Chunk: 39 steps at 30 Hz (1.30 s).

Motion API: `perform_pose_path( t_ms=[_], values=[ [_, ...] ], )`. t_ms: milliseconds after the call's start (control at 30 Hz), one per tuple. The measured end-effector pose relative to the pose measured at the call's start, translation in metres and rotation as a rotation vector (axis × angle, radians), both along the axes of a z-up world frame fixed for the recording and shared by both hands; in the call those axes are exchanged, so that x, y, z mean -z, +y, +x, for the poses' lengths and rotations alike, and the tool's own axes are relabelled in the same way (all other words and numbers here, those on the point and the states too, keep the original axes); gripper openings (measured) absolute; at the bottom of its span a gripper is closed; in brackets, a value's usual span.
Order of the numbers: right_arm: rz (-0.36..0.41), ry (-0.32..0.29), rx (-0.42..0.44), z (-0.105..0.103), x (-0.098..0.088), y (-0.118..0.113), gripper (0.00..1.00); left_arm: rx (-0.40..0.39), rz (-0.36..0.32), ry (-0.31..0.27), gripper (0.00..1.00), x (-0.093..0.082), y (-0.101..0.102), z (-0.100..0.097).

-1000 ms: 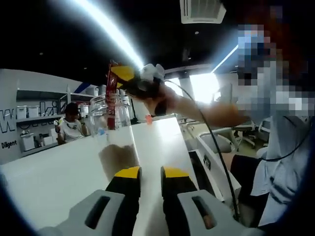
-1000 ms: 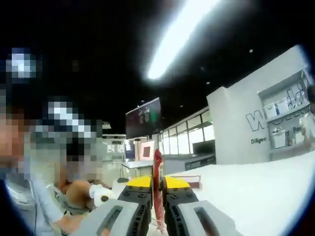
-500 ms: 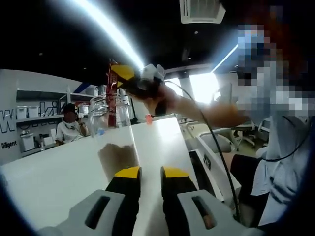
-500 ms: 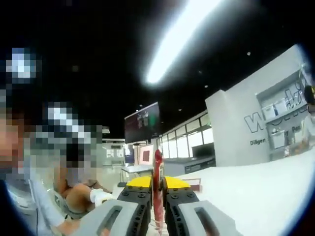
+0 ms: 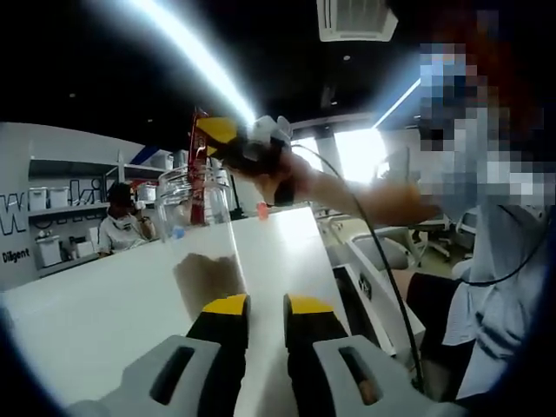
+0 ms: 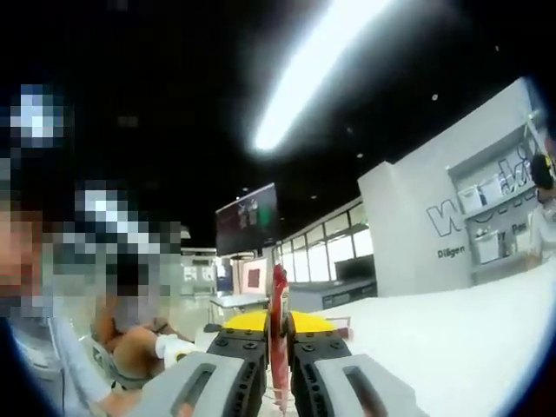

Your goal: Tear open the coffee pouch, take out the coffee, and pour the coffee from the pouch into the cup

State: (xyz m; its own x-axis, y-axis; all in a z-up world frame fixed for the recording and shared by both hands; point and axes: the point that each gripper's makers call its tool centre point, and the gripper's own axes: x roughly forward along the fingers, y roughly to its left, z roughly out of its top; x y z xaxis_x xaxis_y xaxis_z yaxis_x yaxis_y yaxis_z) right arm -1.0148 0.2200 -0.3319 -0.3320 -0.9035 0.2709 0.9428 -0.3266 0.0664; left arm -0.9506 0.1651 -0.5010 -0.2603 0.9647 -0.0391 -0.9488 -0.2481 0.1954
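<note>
My right gripper [image 6: 278, 334] pinches the red coffee pouch [image 6: 278, 347] above the glass cup [image 5: 193, 204]; my left gripper [image 5: 265, 306] sits slightly parted, empty.

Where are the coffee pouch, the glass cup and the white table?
coffee pouch [image 6: 278, 339]: right gripper view, red edge between the jaws.
glass cup [image 5: 193, 204]: left gripper view, clear wall.
white table [image 5: 104, 313]: left gripper view, bare top.

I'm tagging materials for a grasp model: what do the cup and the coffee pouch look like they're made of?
The cup looks like clear glass or hard plastic, glossy: the background shows through it; which one is unclear. The coffee pouch looks like thin, shiny red film or foil, seen edge-on and pinched flat in the right gripper.
</note>
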Motion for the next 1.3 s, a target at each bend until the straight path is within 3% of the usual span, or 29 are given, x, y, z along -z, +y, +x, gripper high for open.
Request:
perform_pose_path(
  t_ms=[233,1300],
  values=[
    [0.0,-0.021,-0.008,0.003,0.002,-0.001,0.08,0.002,-0.001,0.0,0.18,0.0,0.0,0.0],
    [0.012,0.005,-0.004,0.009,0.001,-0.003,0.09,0.005,-0.002,0.005,0.18,0.0,0.0,0.002]
  ],
)
